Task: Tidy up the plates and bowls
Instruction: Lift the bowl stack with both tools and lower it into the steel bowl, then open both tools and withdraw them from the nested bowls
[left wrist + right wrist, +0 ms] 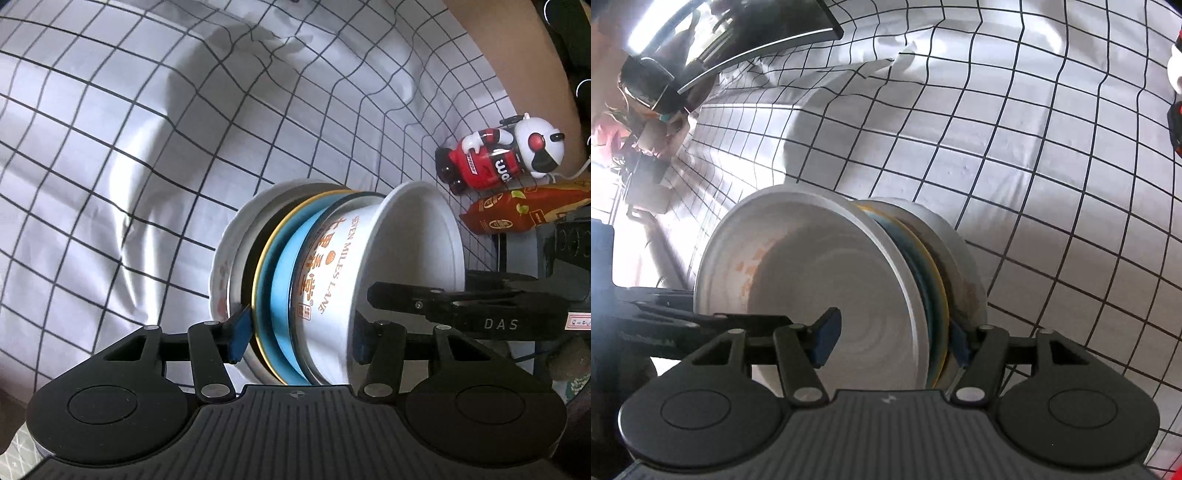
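A stack of dishes is held off the checked cloth between both grippers. On top sits a white bowl (369, 266) with orange lettering, nested in a blue bowl (284, 295) with a gold rim, over a white plate (225, 258). My left gripper (299, 336) is shut on the stack, one blue pad under the plates, the other inside the white bowl. My right gripper (894, 339) grips the same stack from the other side: one pad inside the white bowl (812, 280), one under the plates (964, 266). The other gripper's black body shows in each view.
A white cloth with a black grid (129, 147) covers the surface under the stack. A red and white robot toy (498, 158) and an orange snack bag (517, 214) lie at the right in the left wrist view. A dark curved screen (738, 33) stands at the far left in the right wrist view.
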`<state>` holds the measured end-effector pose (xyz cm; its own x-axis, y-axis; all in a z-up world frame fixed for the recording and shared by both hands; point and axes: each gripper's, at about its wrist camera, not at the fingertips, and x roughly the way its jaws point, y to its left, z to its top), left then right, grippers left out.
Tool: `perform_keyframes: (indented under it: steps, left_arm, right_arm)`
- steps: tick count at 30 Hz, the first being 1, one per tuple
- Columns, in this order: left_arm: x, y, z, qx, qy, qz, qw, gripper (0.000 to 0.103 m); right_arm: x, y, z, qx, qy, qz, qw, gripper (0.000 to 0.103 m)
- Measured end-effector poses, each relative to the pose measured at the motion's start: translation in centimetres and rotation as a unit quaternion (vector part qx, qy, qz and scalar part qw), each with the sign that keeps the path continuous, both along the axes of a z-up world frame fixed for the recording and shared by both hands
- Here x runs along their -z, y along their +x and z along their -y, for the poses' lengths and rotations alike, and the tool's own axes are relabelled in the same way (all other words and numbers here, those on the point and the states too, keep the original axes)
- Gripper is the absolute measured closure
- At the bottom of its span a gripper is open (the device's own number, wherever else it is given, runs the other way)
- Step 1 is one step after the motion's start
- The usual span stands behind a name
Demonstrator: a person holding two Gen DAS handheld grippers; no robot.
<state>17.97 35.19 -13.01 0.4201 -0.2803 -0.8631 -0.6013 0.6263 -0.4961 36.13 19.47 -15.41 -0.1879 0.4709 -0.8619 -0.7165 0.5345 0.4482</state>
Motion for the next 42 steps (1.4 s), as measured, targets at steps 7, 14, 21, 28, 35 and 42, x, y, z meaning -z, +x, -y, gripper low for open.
perform_keyframes:
  steps: [7,14,21,28,35,42]
  left_arm:
    - [-2.8,-0.4,-0.7,-0.004,0.014,0.034,0.9993,0.053]
    - [-3.4,-0.3,-0.8,-0.021,0.014,0.035,0.999,0.059]
    - [-3.2,0.3,-1.2,-0.048,0.019,0.032,0.9982,0.06]
    - [-3.8,-0.8,-0.8,-0.057,0.017,0.037,0.9975,0.064]
    - [-3.9,-1.0,-0.6,-0.058,0.017,0.038,0.9974,0.064]
    - [-4.2,-1.1,-0.8,-0.056,0.03,0.048,0.9968,0.064]
  right_arm:
    - [-2.9,-1.1,0.6,-0.022,0.04,0.05,0.998,0.043]
    - [-3.7,-1.0,1.4,-0.003,0.07,0.036,0.997,0.044]
    - [-4.3,-0.9,1.1,0.003,0.089,0.05,0.995,0.044]
    - [-5.0,-1.6,1.9,-0.004,0.106,0.064,0.992,0.044]
    - [-5.3,-2.1,2.3,-0.008,0.107,0.071,0.992,0.044]
    - [-5.1,-2.1,2.3,-0.002,0.107,0.076,0.991,0.044]
